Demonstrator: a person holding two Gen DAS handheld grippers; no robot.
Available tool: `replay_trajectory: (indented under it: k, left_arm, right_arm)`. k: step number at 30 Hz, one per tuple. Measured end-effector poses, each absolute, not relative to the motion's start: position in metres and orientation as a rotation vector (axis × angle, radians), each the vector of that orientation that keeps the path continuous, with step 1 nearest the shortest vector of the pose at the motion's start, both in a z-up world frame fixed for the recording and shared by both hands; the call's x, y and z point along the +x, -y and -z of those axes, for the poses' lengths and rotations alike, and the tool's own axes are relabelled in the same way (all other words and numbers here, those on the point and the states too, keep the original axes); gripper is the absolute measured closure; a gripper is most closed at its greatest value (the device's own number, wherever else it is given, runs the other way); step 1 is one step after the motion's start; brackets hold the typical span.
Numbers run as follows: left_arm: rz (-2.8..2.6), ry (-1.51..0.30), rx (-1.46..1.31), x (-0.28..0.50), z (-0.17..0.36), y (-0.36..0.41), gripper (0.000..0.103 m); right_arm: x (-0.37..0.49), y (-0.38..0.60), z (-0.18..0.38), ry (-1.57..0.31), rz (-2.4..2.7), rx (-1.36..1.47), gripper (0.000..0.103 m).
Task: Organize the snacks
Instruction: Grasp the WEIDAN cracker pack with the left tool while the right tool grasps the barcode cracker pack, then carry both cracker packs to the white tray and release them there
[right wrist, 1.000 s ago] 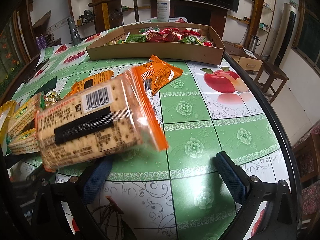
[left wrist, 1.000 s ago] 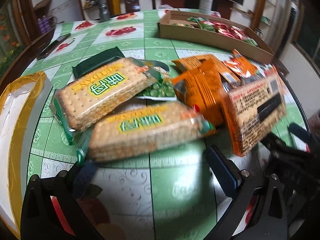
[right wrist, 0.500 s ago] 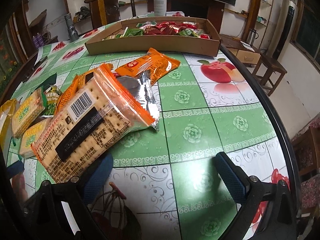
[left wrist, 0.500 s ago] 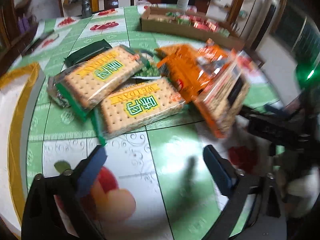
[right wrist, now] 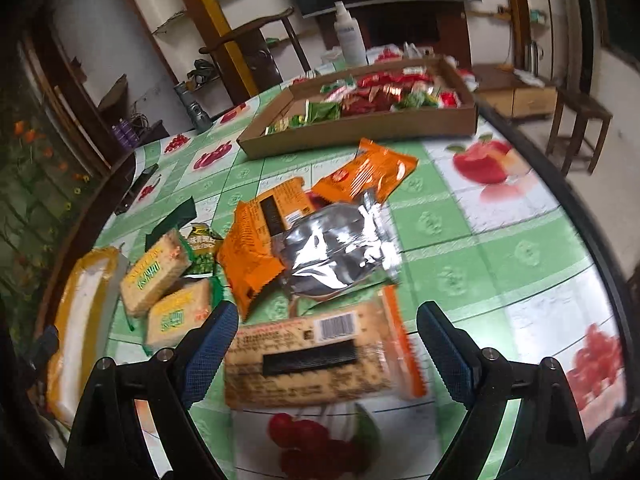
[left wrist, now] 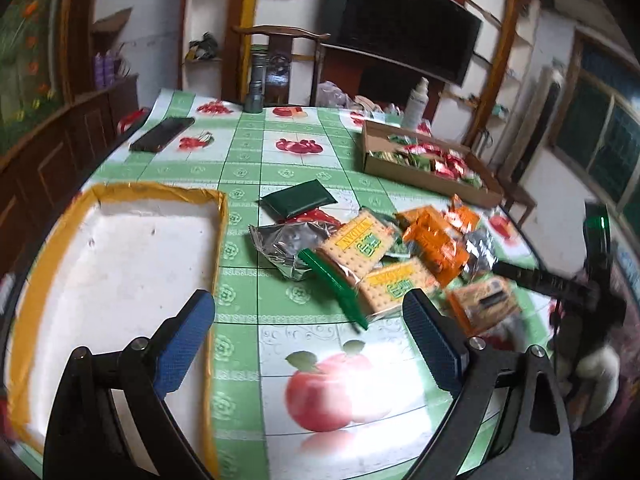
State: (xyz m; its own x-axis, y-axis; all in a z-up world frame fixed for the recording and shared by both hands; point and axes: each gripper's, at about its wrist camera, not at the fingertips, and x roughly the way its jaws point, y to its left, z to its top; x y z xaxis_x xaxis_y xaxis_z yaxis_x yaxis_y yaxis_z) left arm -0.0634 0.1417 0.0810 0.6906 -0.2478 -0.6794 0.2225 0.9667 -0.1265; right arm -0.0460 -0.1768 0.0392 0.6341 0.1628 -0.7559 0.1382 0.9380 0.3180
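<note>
Cardboard box (right wrist: pixel 360 132) partly filled; white tray (left wrist: pixel 120 272) bare. Loose packets (right wrist: pixel 320 256) lie on worktop (left wrist: pixel 280 344). Left tongs (left wrist: pixel 308 332) released; right tongs (right wrist: pixel 324 344), lately narrowing, straddle cracker pack (right wrist: pixel 308 364) ungripped.

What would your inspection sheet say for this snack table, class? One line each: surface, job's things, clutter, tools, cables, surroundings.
Surface: table with green fruit-print cover.
Job's things: cracker packs, orange packs and foil bag piled mid-table; orange cracker pack between the right tool's fingers, untouched; box of snacks; empty tray.
Clutter: phone, spray bottle, torch.
Tools: left tool open, empty; right tool open.
Cables: nothing seen.
Surroundings: chair, screen.
</note>
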Motion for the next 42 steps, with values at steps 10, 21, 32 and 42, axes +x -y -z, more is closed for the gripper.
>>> replay_trajectory:
  k: [10, 21, 32, 42]
  left_arm:
    - [0.374, -0.844, 0.105, -0.006, -0.07, -0.097, 0.007]
    - [0.425, -0.959, 0.175, 0.031, -0.037, -0.074, 0.008]
    - [0.505, -1.005, 0.206, -0.007, -0.032, -0.054, 0.05]
    - [0.524, -0.989, 0.11, -0.01, -0.046, -0.05, 0.048]
  right_arm:
    - [-0.052, 0.169, -0.053, -0.849, -0.058, 0.369, 0.012]
    - [-0.09, 0.187, -0.042, -0.924, -0.125, 0.505, 0.012]
    - [-0.043, 0.169, -0.015, -1.016, -0.1, 0.496, 0.011]
    - [-0.015, 0.176, -0.016, -1.014, -0.011, 0.449, 0.01]
